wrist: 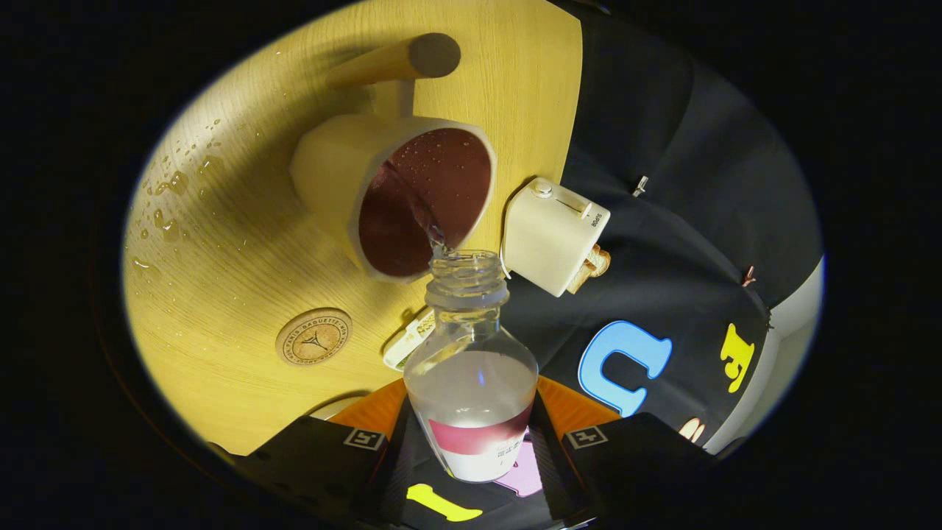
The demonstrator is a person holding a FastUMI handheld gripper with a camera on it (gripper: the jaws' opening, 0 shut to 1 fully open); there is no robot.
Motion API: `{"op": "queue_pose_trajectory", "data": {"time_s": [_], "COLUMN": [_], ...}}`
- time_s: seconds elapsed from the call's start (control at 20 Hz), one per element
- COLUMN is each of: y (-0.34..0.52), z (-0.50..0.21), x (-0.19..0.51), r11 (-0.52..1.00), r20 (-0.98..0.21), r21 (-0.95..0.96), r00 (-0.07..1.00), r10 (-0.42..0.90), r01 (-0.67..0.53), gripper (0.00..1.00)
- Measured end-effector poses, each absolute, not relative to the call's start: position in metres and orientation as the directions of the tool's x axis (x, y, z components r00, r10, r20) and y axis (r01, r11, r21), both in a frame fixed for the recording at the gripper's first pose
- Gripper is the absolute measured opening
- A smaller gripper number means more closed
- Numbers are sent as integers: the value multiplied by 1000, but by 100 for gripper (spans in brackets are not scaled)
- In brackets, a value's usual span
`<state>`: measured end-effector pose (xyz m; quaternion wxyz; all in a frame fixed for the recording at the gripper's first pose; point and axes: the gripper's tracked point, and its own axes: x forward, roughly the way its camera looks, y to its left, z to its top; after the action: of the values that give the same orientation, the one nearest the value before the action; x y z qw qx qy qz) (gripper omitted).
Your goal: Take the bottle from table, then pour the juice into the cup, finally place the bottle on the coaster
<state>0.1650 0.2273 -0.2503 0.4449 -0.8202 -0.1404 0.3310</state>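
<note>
My gripper (471, 434) is shut on a clear plastic bottle (471, 368) with a red and white label, both fingers pressing its sides. The bottle is tilted forward, cap off, and holds clear liquid. A thin stream runs from its mouth (465, 259) into a cream cup (412, 199) with a dark red inside, just beyond the fingers. The cup has a long wooden handle (397, 60) pointing away from me. A round cork coaster (314, 336) with a printed emblem lies on the wooden table (221, 258), beside the bottle and nearer to me than the cup.
A small cream toaster (553, 235) with bread in it stands by the table's edge next to the cup. A white flat item (409, 340) lies partly hidden behind the bottle. Water droplets (165, 213) dot the table beyond the coaster.
</note>
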Motion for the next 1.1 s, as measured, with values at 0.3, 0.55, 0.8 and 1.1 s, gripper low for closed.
{"op": "queue_pose_trajectory", "data": {"time_s": [0.3,0.55,0.8,1.1], "y": [232,237,241,248], "z": [-248,-244,-242,-242], "x": [160,163,159,155], "r11": [-599,-628,-639,-655], "r20": [-419,-407,-402,-411], "r21": [-801,-778,-767,-753], "r00": [738,740,741,732], "r10": [529,535,538,543], "r01": [-26,26,47,64], "gripper": [73,73,73,73]}}
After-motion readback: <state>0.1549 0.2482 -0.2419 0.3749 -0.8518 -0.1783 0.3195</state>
